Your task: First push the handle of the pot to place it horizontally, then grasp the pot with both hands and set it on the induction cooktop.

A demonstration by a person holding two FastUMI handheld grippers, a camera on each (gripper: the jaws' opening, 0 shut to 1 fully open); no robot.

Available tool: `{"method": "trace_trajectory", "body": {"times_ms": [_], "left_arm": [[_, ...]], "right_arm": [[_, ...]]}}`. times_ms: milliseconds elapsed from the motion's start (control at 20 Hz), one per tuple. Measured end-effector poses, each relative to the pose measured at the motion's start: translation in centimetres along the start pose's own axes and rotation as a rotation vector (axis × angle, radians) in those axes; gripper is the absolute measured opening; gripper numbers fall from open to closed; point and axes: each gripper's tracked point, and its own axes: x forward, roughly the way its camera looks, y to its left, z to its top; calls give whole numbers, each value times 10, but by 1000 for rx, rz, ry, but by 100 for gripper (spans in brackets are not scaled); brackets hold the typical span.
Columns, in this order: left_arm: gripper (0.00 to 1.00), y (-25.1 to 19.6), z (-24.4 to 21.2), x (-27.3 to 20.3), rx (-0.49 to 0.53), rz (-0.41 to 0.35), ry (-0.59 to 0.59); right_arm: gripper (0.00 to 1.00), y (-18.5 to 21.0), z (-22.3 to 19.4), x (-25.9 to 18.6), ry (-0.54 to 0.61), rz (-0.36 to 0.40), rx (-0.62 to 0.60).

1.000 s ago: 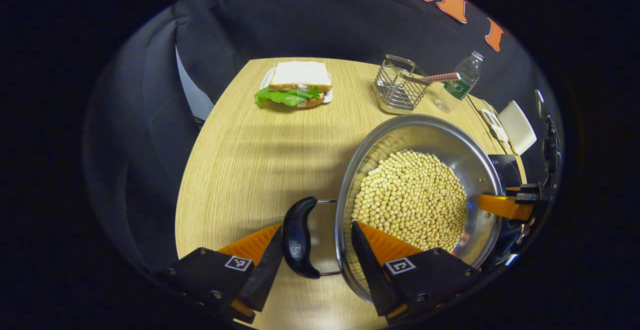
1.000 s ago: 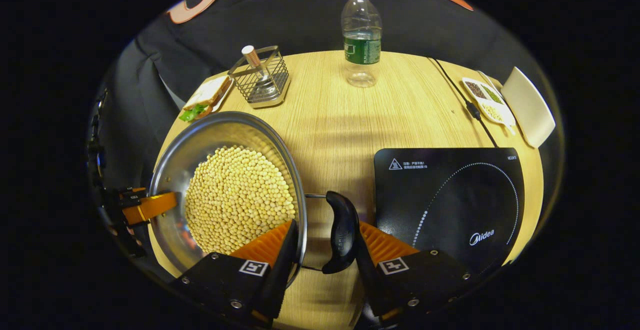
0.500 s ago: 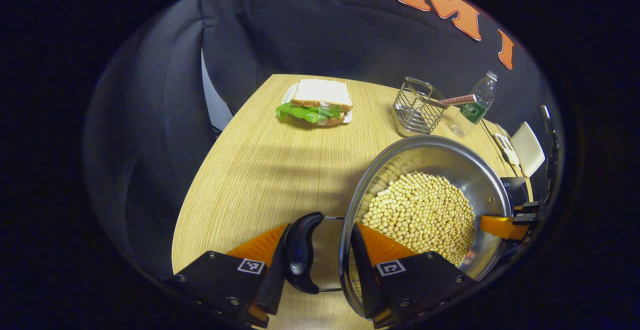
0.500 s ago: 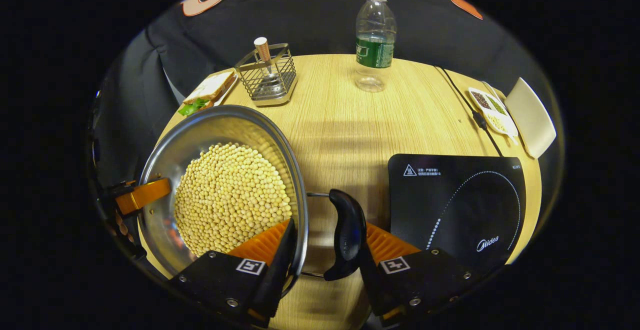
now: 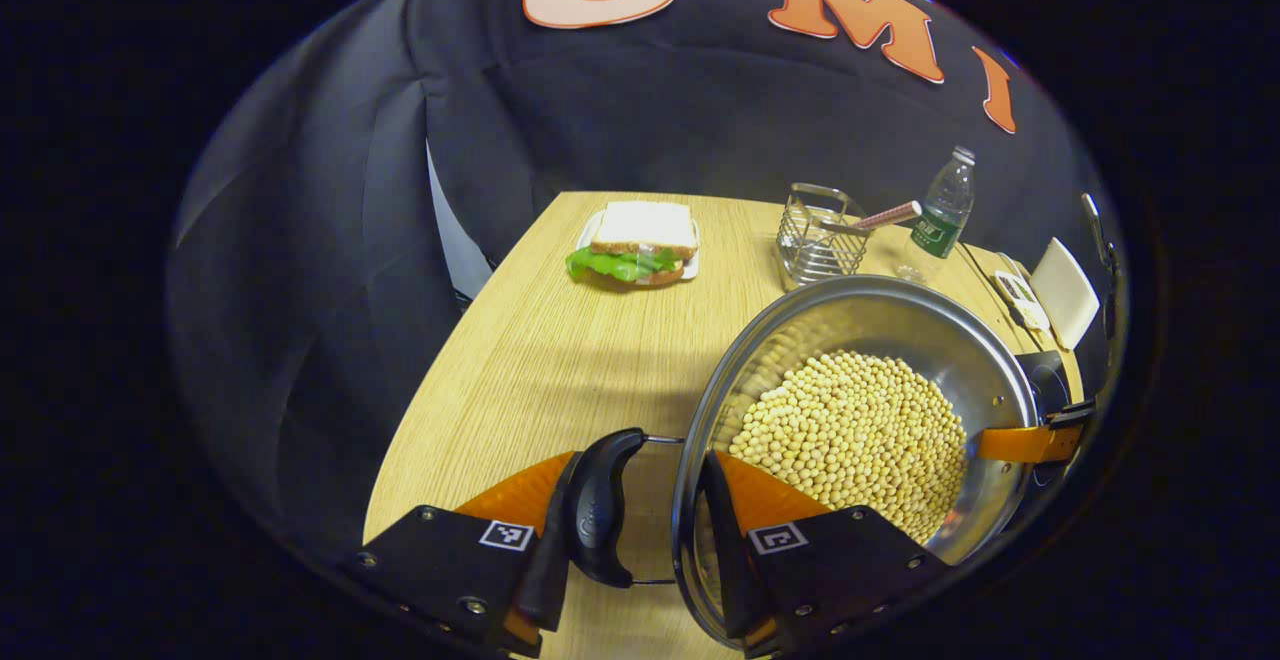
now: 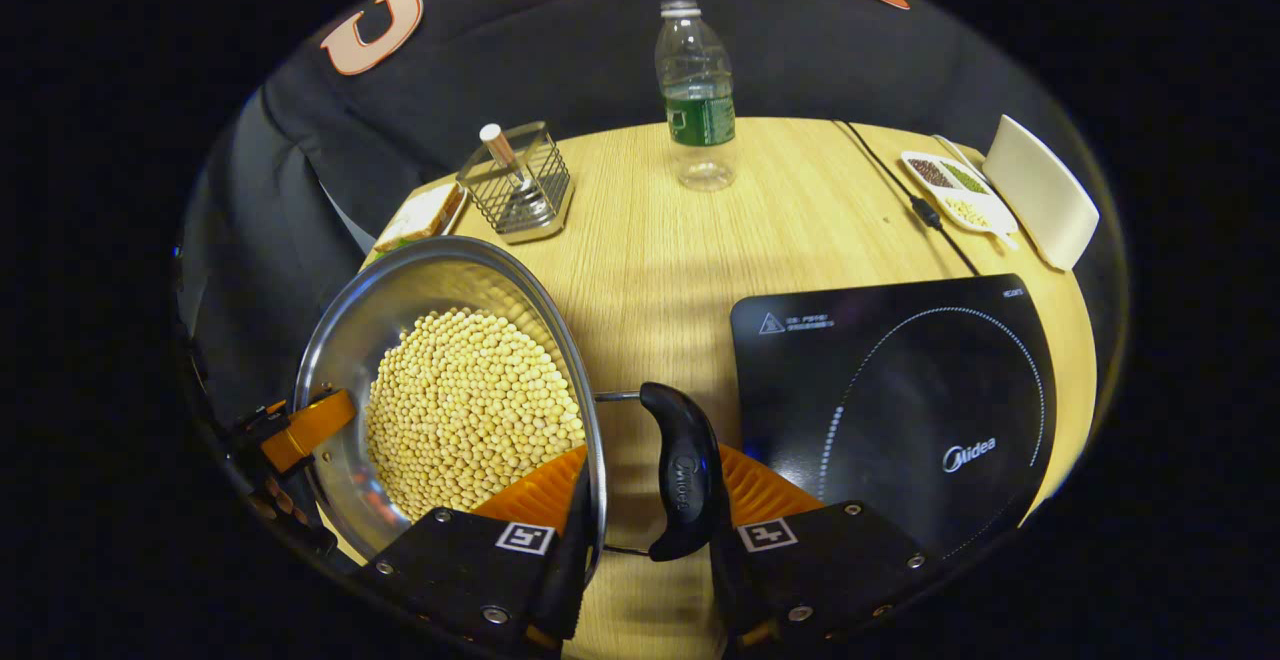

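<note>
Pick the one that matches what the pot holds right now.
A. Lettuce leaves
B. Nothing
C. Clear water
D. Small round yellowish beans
D: the pot is heaped with small round yellowish beans, seen from the left gripper view as well.

Light wooden table (image 6: pixel 660 260) carrying clutter along far edge. Sandwich with green lettuce (image 5: pixel 637 243) sitting on small white plate at far left corner. Wire mesh metal basket (image 6: pixel 520 187) standing near it, striped-handled utensil (image 5: pixel 887 216) leaning out. Clear plastic bottle with green label (image 6: pixel 698 98) standing upright at back. White divided dish of spices (image 6: pixel 958 197) lying beside tilted white square plate (image 6: pixel 1040 190). Black cable (image 6: pixel 905 198) running across tabletop.
</note>
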Motion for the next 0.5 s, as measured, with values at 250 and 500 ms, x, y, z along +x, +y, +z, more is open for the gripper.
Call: {"method": "trace_trajectory", "body": {"times_ms": [250, 500], "left_arm": [[63, -24, 18, -37, 2, 11, -43], [63, -49, 38, -62, 56, 12, -70]], "right_arm": [[52, -16, 12, -22, -76, 4, -1], [48, -30, 13, -37, -108, 10, 45]]}}
